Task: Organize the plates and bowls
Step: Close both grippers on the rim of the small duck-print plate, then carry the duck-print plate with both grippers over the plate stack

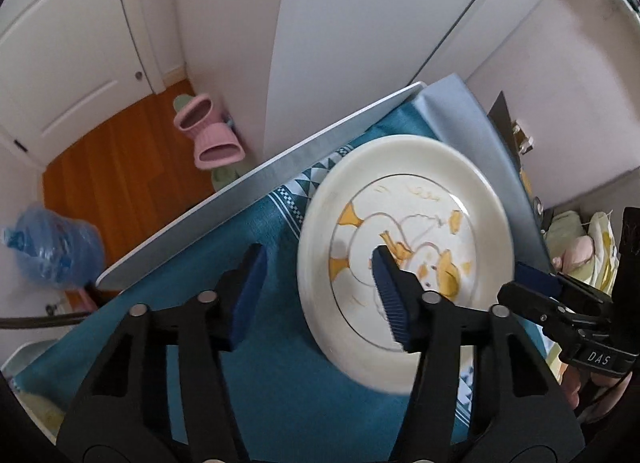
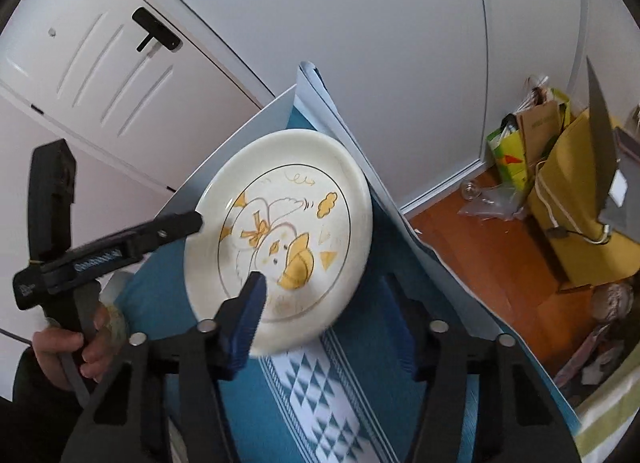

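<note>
Blue-padded fingers of the left gripper [image 1: 320, 287] stand wide apart, holding nothing, one pad over the plate [image 1: 404, 251]; the right gripper [image 2: 324, 315] is likewise spread and empty, straddling the plate's near rim; the cream plate with its yellow bird drawing lies on the teal cloth [image 2: 280, 403], close to the worktop's [image 1: 240, 199] far edge; a careless push could probably slide it off onto the wooden floor [image 2: 492, 263].

Glossy, seemingly ceramic plate [image 1: 404, 259]; woven cloth [image 1: 280, 391]
</note>
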`<state>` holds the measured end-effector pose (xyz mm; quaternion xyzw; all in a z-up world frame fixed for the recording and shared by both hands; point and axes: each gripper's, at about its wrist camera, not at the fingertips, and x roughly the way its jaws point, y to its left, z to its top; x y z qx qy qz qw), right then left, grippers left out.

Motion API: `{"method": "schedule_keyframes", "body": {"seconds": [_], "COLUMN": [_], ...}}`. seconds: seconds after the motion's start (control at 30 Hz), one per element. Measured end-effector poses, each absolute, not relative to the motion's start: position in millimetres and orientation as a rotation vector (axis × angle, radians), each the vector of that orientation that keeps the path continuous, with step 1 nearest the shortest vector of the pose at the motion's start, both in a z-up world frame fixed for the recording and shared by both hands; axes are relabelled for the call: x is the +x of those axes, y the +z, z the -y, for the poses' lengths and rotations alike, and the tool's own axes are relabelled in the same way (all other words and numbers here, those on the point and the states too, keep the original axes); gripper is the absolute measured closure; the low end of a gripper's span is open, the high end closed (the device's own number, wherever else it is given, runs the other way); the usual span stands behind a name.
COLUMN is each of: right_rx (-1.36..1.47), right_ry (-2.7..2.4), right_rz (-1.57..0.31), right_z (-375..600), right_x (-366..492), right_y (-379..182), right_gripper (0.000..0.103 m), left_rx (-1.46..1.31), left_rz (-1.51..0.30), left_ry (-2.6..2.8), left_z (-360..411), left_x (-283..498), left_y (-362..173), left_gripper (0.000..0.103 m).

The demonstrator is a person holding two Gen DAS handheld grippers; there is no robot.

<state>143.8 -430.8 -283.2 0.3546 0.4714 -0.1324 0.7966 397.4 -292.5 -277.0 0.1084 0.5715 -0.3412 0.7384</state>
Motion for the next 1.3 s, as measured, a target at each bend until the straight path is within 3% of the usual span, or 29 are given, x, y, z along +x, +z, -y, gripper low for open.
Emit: {"method": "schedule_keyframes", "body": {"seconds": [0.1, 0.17, 0.37, 0.87, 1.3], "right_rx": [0.776, 0.780, 0.702, 0.661, 0.509], "right_ry": [-0.298, -0.316, -0.335, -0.304, -0.143], "right_rz": [-1.016, -1.018, -1.057, -1.022, -0.959], "right_z": [435, 437, 435, 437, 394], "right_x": [150, 150, 156, 149, 132], "right_y": [-293, -298, -304, -287, -189], "right_gripper": [0.069, 0.070, 0.089, 0.089, 0.089], "left_rx": [0.237, 0.238, 0.280, 0.304, 0.228], "left_rz": [-1.266, -1.271, -1.244, -1.180, -1.054], "left_ry": [-0.740, -0.735, -0.757, -0.751, -0.671], "left_z": [294, 295, 299, 299, 218], "left_x": [404, 407, 405, 386, 315], "left_y": [-288, -294, -295, -275, -167], "left_gripper": [0.057, 0.071, 0.084, 0.085, 0.085]}}
